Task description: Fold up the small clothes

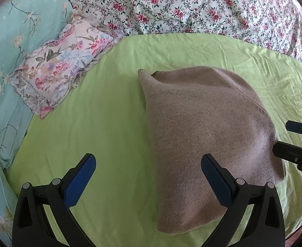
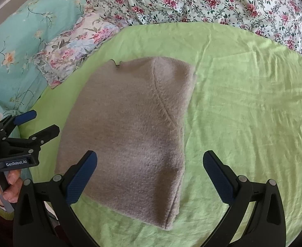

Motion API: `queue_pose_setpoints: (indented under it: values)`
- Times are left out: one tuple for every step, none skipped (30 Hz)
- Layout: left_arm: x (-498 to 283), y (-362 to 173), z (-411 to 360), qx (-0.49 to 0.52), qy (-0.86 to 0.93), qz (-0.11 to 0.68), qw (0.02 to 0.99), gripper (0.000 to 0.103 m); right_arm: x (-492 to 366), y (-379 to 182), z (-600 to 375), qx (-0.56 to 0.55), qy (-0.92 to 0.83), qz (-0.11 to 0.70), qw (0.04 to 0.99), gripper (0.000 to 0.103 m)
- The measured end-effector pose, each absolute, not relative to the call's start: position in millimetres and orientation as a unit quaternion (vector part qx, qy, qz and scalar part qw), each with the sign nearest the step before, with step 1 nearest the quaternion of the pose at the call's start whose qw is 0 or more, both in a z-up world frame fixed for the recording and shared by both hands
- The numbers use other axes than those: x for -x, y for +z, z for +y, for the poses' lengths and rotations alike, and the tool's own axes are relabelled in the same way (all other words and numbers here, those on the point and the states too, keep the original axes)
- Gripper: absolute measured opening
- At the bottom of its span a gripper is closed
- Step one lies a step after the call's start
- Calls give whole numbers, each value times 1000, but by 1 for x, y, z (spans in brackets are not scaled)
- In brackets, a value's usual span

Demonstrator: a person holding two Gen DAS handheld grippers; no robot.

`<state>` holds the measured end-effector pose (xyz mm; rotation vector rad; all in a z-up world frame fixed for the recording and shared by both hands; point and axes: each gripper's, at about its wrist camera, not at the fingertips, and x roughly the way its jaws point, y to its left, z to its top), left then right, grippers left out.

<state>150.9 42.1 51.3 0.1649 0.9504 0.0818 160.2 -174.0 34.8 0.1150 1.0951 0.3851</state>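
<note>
Beige knit, folded into a thick, roughly rectangular bundle, the sweater (image 1: 208, 123) lies flat on a lime-green sheet (image 1: 101, 123) in the middle of both views. In the left wrist view it fills the centre and runs out toward 5 o'clock; in the right wrist view (image 2: 130, 127) it sits at centre, a curved seam crossing its upper right part and a short dark thread at its top left corner. The left tongs (image 1: 147, 177) hang wide open above the sheet with nothing between the blue pads, the right pad over the sweater's near edge. The right tongs (image 2: 149, 175) are likewise spread wide and grip nothing, the left pad over the sweater. A hand (image 2: 11, 185) shows at 8 o'clock in the right view. A floral quilt (image 1: 192, 6) lies at 12 o'clock, a frilled pillow (image 1: 58, 65) at 10, a teal cover (image 1: 13, 30) beyond it.
</note>
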Motion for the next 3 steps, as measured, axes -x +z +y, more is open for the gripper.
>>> queue_pose_setpoints:
  values:
    - [-150, 51, 41, -80, 38, 456, 886, 102, -160, 35, -174, -54, 181, 518, 834, 103]
    - [-150, 50, 40, -81, 38, 456, 886, 102, -160, 35, -173, -54, 181, 517, 835, 103]
    - [-150, 49, 39, -82, 37, 456, 885, 102, -160, 35, -172, -53, 182, 517, 835, 103]
